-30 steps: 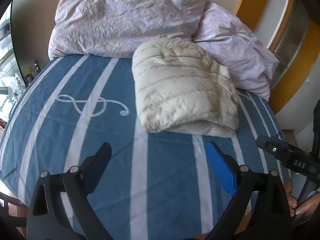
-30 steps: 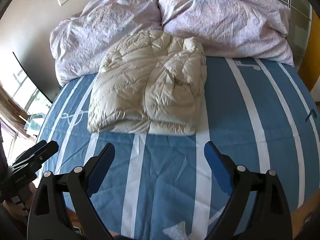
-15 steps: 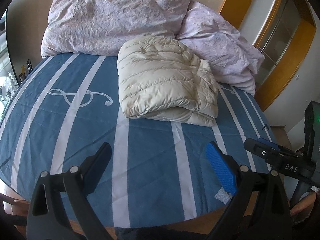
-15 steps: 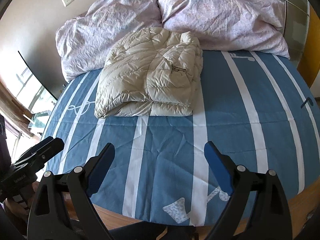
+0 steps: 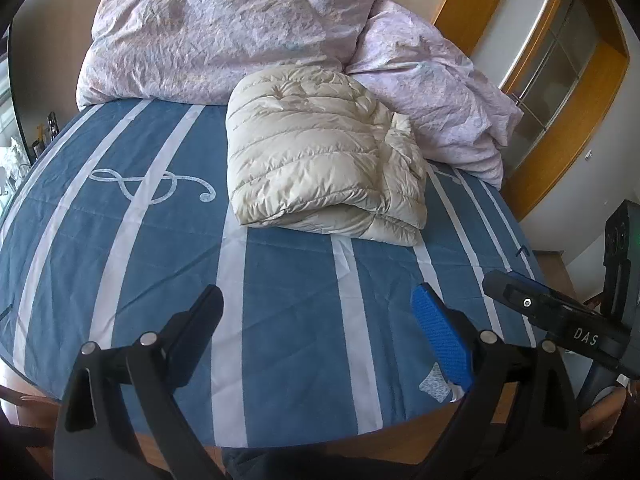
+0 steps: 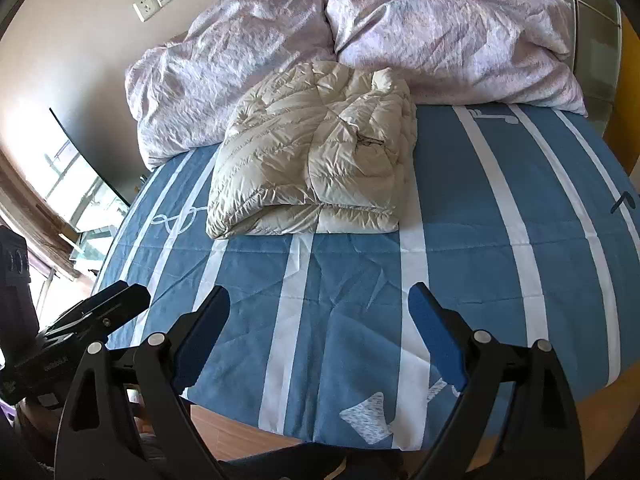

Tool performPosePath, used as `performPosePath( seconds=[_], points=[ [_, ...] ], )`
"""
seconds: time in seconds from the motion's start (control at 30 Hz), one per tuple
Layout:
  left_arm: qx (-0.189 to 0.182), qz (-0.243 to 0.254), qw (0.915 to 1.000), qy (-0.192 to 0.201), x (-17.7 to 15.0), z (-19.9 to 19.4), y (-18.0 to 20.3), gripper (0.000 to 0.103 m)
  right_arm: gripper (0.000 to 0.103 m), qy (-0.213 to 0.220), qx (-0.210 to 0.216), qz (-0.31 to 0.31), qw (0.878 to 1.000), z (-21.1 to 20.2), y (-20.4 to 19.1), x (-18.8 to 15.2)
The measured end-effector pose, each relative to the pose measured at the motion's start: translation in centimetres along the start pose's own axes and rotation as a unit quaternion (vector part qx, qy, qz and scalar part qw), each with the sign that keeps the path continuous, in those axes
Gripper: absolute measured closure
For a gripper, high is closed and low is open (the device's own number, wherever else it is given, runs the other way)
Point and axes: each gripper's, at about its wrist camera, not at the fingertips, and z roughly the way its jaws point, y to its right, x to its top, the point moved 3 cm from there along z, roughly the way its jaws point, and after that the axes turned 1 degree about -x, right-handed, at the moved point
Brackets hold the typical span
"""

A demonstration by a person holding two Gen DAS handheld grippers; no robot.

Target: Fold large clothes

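A cream quilted puffer jacket (image 5: pixel 320 156) lies folded into a thick bundle on the blue bed sheet with white stripes (image 5: pixel 120 240), close to the pillows. In the right wrist view the same jacket (image 6: pixel 316 156) shows its folded edge toward me. My left gripper (image 5: pixel 316 312) hangs open over the foot of the bed, well short of the jacket, nothing between its fingers. My right gripper (image 6: pixel 320 308) is open too, equally far back and holding nothing. Each gripper appears at the edge of the other's view.
Two crumpled lilac pillows (image 5: pixel 224 28) (image 5: pixel 432 92) pile against the headboard wall behind the jacket. A wooden-framed cabinet (image 5: pixel 560 80) stands right of the bed. A window (image 6: pixel 72 184) is on the left. The wooden bed edge (image 6: pixel 240 424) runs below the sheet.
Both grippers have pulled back from the jacket toward the foot of the bed, so the sheet's near edge and the bed frame now show. The jacket has not moved.
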Motion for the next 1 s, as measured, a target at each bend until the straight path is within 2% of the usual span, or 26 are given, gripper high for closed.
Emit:
performPosePath(
  seconds=[0.3,1.0],
  points=[
    [-0.007,0.01,0.9998,0.014,0.23,-0.59,0.71,0.008,0.011,0.011,0.011,0.0,1.0,-0.42,-0.23,0.1],
    [-0.011,0.005,0.9999,0.011,0.51,-0.33,0.54,0.008,0.011,0.014,0.014,0.006,1.0,-0.36,-0.47,0.32]
  ],
)
